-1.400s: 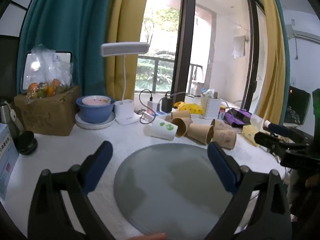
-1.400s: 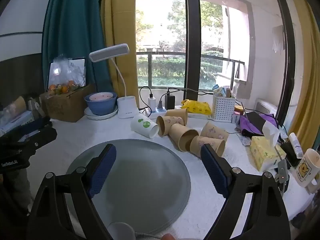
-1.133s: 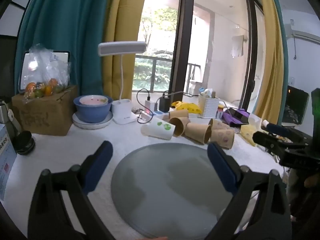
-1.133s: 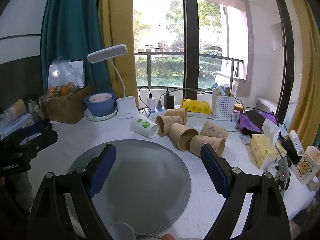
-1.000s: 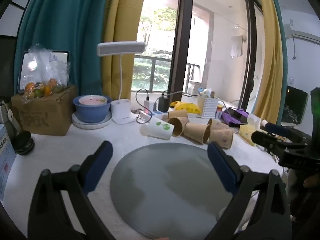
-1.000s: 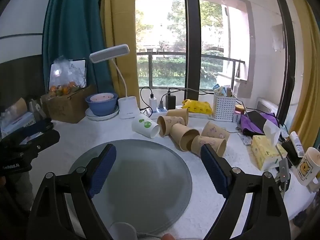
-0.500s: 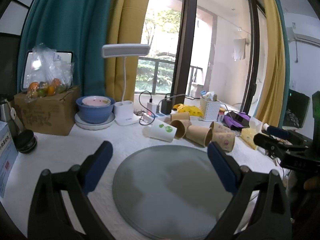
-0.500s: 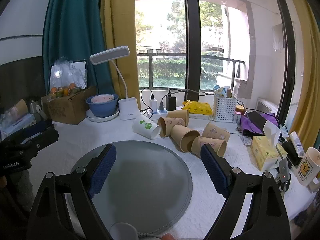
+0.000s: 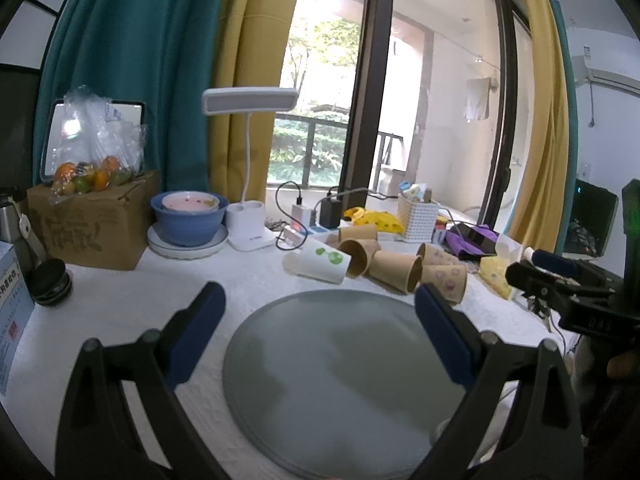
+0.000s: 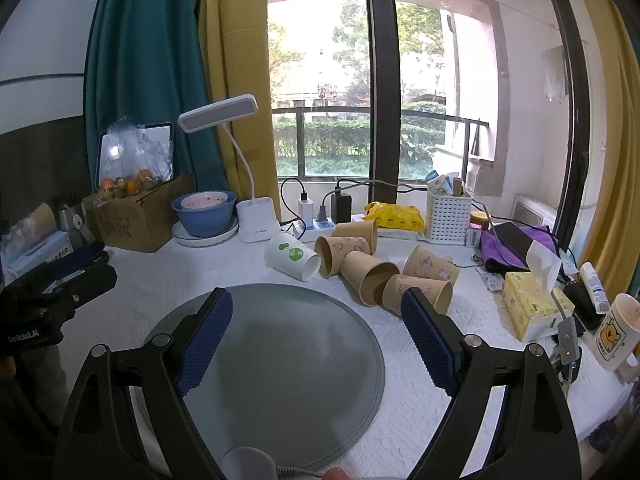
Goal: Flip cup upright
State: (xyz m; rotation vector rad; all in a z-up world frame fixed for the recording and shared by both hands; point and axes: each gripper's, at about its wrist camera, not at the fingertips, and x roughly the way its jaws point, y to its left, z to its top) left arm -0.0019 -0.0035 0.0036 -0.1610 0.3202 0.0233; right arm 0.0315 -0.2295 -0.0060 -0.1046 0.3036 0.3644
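Note:
Several paper cups lie on their sides in a cluster beyond a round grey mat (image 9: 340, 364) (image 10: 280, 344). A white cup with green print (image 9: 322, 259) (image 10: 291, 256) lies at the cluster's left, and brown cups (image 9: 394, 270) (image 10: 370, 276) lie to its right. My left gripper (image 9: 316, 320) is open and empty above the mat's near side. My right gripper (image 10: 316, 324) is open and empty over the mat. Each gripper shows at the edge of the other's view, the right one (image 9: 560, 280) and the left one (image 10: 60, 280).
At the back stand a cardboard box with fruit (image 9: 96, 216), a blue bowl on a plate (image 9: 188, 224), a white desk lamp (image 9: 250, 168), a power strip with chargers (image 10: 320, 216) and a white basket (image 10: 448, 216). A tissue pack (image 10: 532, 308) and a mug (image 10: 616, 332) sit at the right.
Both grippers have stayed open and have drifted only slightly; the view has shifted a little. The cups have not moved.

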